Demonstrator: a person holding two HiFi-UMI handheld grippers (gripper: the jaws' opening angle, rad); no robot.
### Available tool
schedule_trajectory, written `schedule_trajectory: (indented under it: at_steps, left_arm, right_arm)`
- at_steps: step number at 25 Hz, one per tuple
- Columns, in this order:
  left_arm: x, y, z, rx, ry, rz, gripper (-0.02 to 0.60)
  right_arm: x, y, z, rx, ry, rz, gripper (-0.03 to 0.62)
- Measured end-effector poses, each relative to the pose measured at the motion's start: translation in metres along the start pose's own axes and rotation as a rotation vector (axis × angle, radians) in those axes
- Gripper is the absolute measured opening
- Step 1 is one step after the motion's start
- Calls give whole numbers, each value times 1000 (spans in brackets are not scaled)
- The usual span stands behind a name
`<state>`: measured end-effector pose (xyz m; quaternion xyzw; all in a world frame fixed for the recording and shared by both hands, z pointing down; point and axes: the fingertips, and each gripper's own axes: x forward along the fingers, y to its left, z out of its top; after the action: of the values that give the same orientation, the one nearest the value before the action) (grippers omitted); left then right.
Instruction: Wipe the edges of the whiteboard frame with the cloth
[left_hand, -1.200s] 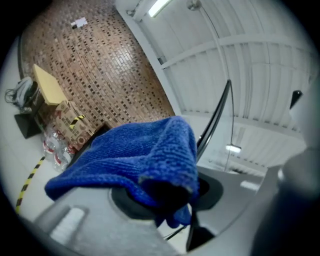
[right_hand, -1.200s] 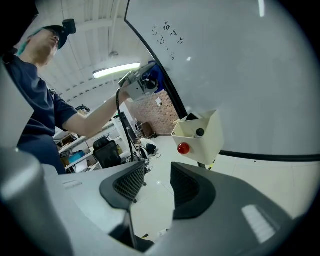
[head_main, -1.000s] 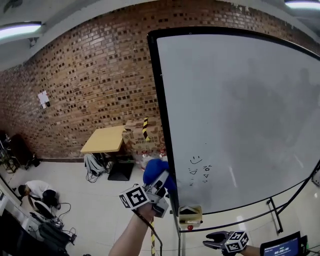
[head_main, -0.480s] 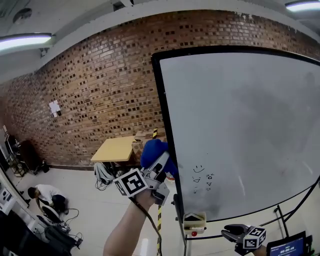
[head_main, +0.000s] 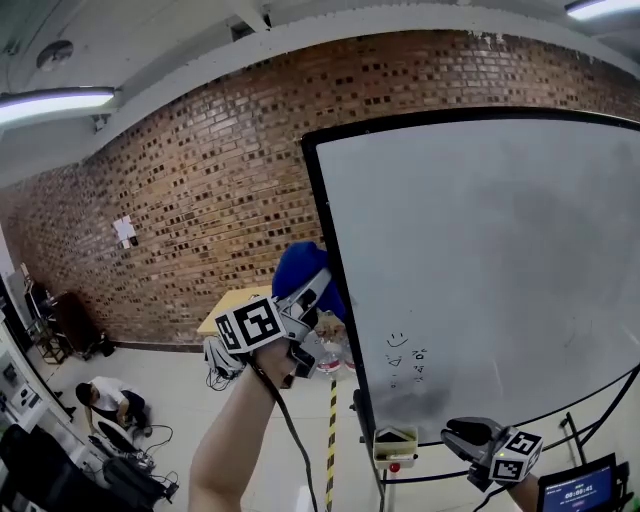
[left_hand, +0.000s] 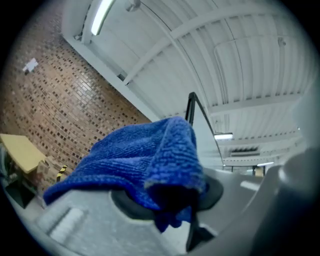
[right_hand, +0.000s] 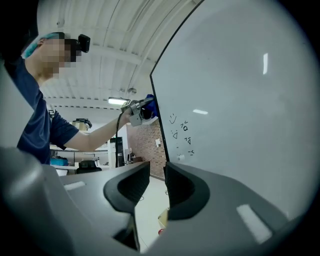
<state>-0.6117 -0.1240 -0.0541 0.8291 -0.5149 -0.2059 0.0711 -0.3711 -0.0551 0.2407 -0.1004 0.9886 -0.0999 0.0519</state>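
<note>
The whiteboard (head_main: 480, 260) stands upright in a black frame (head_main: 325, 250). My left gripper (head_main: 316, 288) is shut on a blue cloth (head_main: 300, 265), held against the frame's left edge about halfway up. In the left gripper view the cloth (left_hand: 140, 155) drapes over the left gripper (left_hand: 170, 195) and hides its tips. My right gripper (head_main: 455, 435) hangs low by the board's bottom edge. Its jaws have just been closing. In its own view the right gripper (right_hand: 157, 167) shows only a narrow gap, with nothing in it. That view also shows the cloth (right_hand: 150, 106) on the frame (right_hand: 157, 120).
A yellow table (head_main: 235, 300) stands by the brick wall behind the board. A person (head_main: 105, 398) crouches on the floor at the left among cables. A small box (head_main: 393, 445) sits at the board's lower left corner, beside a yellow-black striped post (head_main: 330, 440).
My left gripper has gone up along the frame's left edge with the cloth in it. The right gripper has risen and its jaws have drawn closer together.
</note>
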Motion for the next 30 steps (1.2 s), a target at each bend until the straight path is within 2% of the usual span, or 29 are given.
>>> schedule_trajectory:
  at_steps: [3,9,15,20,25,27,30]
  left_arm:
    - [-2,-7,17,3,-64,-5,141]
    - [22,-12,66,-7,-130,-26,141]
    - [40,-35,125,94,-178,-40,141]
    - [62,-63,175,234,-181,3,141]
    - [71,-73,189,431,-133,94,153]
    - [65,-79,198,498,-158,108,153]
    - [59,-98,215,559,-201,88,149]
  right_arm:
    - [-1,-1,-3,-6,-4,6,100]
    - [-8,-15,-3,14,-7,-10,100]
    - [-24,-25,17,15,-61,-41,98]
    - [-41,-31,21,19,-56,-61,99]
    - [-47,-37,19,24,-55,-80,100]
    - [-49,-39,17,27,-59,-85,99]
    - [-53,-41,15,32,-62,-91,98]
